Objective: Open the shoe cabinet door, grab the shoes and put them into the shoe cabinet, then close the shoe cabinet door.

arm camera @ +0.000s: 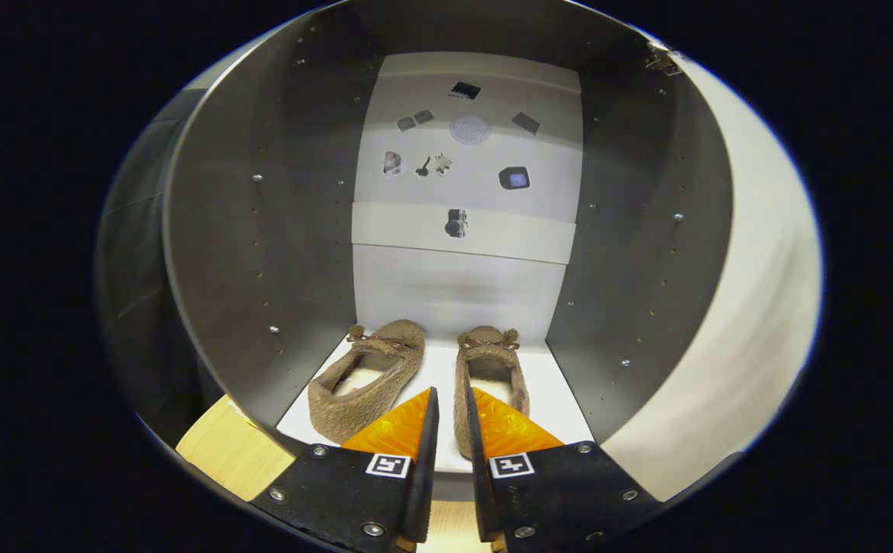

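Two brown fuzzy slippers stand side by side on the white floor of the shoe cabinet (561,399), toes toward the back wall. The left slipper (365,380) is turned slightly askew and the right slipper (491,369) points straight in. My gripper (451,393) hovers in front of the cabinet's opening, well short of the slippers. Its fingers are shut to a narrow slit and hold nothing. The right finger hides the heel of the right slipper. The white cabinet door (730,307) stands swung open on the right.
Grey side walls (262,230) with rows of pin holes enclose the compartment. The pale back wall (461,284) carries a cross rail and several small pictures. A hinge (663,61) sits at the top right. A light wooden surface (231,453) lies below the cabinet's front edge.
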`<state>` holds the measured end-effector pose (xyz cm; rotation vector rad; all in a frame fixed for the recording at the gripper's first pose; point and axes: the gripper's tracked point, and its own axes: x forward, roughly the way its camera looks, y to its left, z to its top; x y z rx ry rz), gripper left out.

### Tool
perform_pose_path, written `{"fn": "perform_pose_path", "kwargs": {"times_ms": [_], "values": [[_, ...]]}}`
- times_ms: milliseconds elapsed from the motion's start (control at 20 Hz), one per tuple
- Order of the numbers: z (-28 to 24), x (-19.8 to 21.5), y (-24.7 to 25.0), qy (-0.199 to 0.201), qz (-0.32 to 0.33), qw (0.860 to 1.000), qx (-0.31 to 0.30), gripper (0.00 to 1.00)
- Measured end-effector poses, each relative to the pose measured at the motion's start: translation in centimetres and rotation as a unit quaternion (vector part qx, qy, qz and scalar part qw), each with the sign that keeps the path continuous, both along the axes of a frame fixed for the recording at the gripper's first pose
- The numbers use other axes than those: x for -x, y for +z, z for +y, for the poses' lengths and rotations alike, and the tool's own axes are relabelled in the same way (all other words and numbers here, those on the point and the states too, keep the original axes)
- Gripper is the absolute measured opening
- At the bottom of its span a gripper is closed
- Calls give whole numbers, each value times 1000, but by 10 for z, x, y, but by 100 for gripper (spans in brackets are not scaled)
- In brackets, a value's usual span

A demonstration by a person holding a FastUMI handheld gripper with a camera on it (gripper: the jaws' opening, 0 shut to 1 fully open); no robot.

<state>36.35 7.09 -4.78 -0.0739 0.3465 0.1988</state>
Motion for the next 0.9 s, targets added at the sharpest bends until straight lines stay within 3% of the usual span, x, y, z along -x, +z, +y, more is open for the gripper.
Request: {"fn": "perform_pose_path", "kwargs": {"times_ms": [200, 550, 900], "values": [[-7, 48, 18, -4, -11, 1000, -18, 27], [-33, 129, 46, -23, -42, 999, 6, 36], [-74, 218, 70, -61, -75, 995, 9, 47]]}}
